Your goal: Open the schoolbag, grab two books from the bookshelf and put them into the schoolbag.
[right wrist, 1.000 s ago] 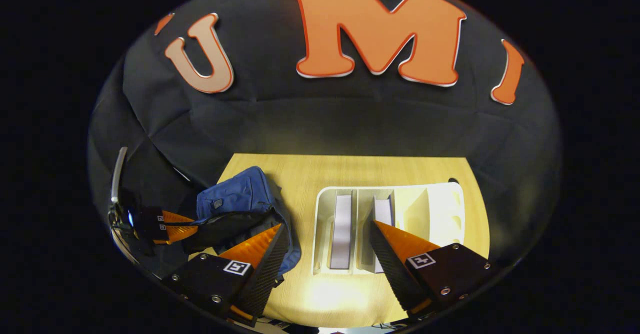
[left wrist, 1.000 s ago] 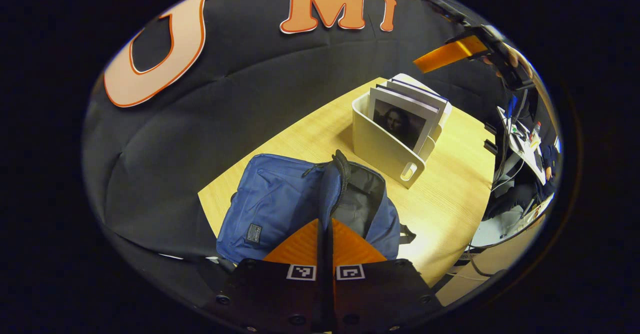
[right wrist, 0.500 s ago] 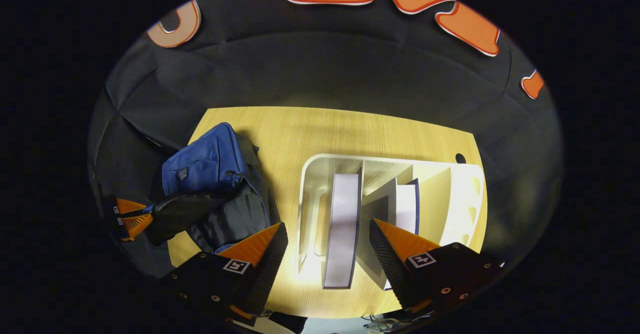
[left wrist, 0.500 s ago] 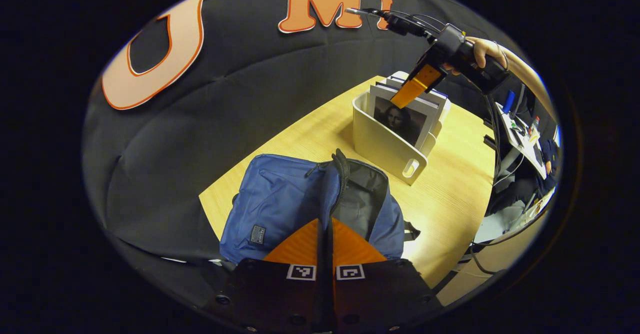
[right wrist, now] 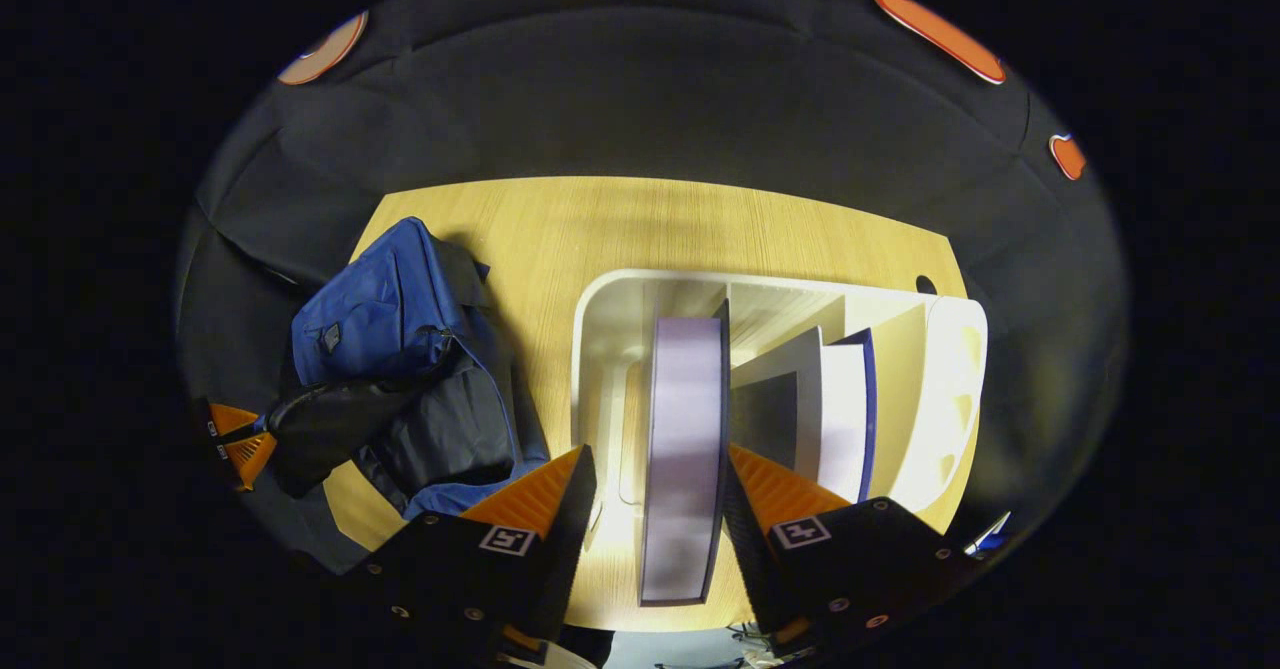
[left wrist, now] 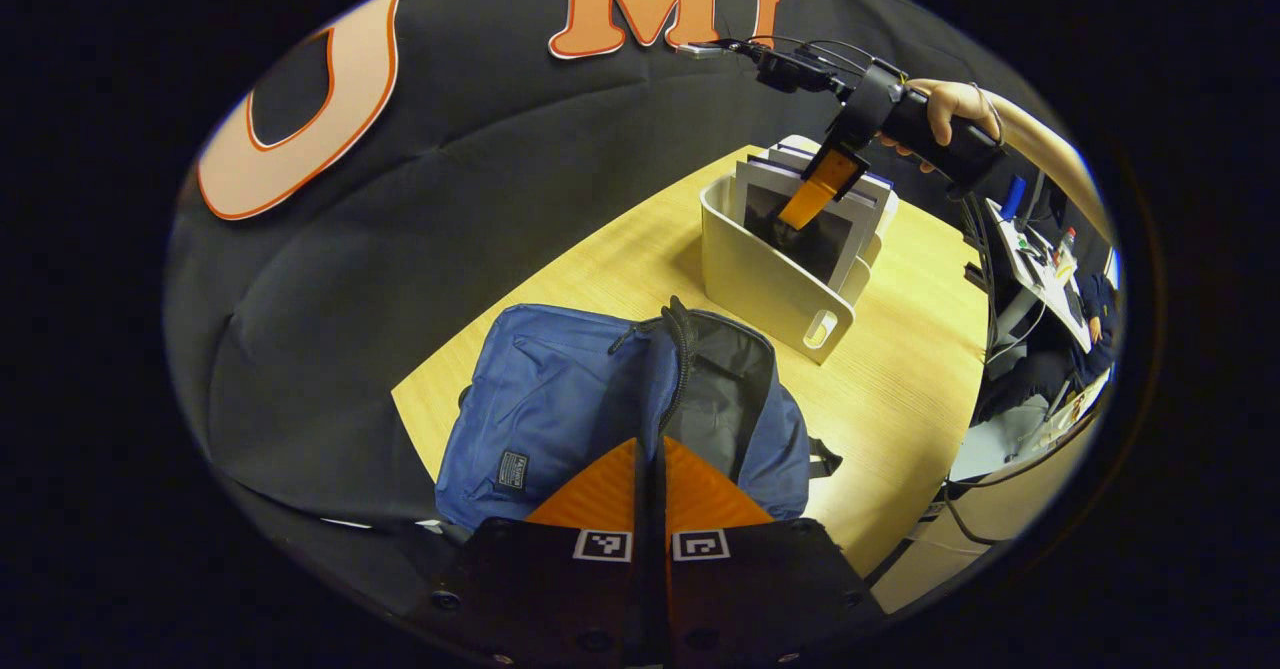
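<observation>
Right tongs (right wrist: 655,479), spread, straddle my chosen book (right wrist: 685,449) standing in the bookshelf (right wrist: 600,349); stiff and slick-covered, I judge, so grip near its top edge while left tongs (left wrist: 650,469), pressed together, hover above the open schoolbag (left wrist: 560,409).

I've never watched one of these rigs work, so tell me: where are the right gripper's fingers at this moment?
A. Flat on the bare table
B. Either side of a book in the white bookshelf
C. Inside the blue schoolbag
B: in the right gripper view the open right gripper straddles the front book standing in the white bookshelf.
</observation>
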